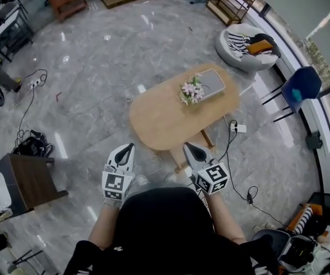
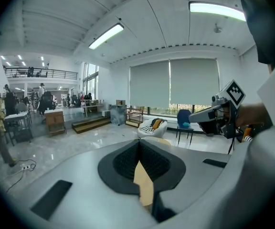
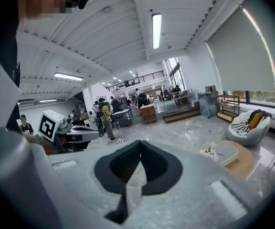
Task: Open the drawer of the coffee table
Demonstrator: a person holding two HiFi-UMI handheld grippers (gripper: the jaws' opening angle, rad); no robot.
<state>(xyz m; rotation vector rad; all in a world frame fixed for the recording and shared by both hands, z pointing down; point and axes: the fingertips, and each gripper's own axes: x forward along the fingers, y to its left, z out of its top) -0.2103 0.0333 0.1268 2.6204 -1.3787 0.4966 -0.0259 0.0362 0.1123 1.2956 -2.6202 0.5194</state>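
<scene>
The oval wooden coffee table (image 1: pixel 165 122) stands on the marble floor in front of me, with a bunch of flowers (image 1: pixel 191 90) and a grey tray (image 1: pixel 212 83) on its top. Its drawer does not show from above. My left gripper (image 1: pixel 129 146) and right gripper (image 1: pixel 186 145) are held up side by side near my chest, short of the table's near edge, both shut and empty. In the left gripper view the jaws (image 2: pixel 138 142) meet with nothing between them. The right gripper view shows the same (image 3: pixel 140 143), with the table (image 3: pixel 246 165) at lower right.
A white beanbag seat (image 1: pixel 242 53) and a blue chair (image 1: pixel 300 86) stand beyond the table on the right. A dark side table (image 1: pixel 30 182) is at my left. Cables and a power strip (image 1: pixel 239 128) lie on the floor right of the table.
</scene>
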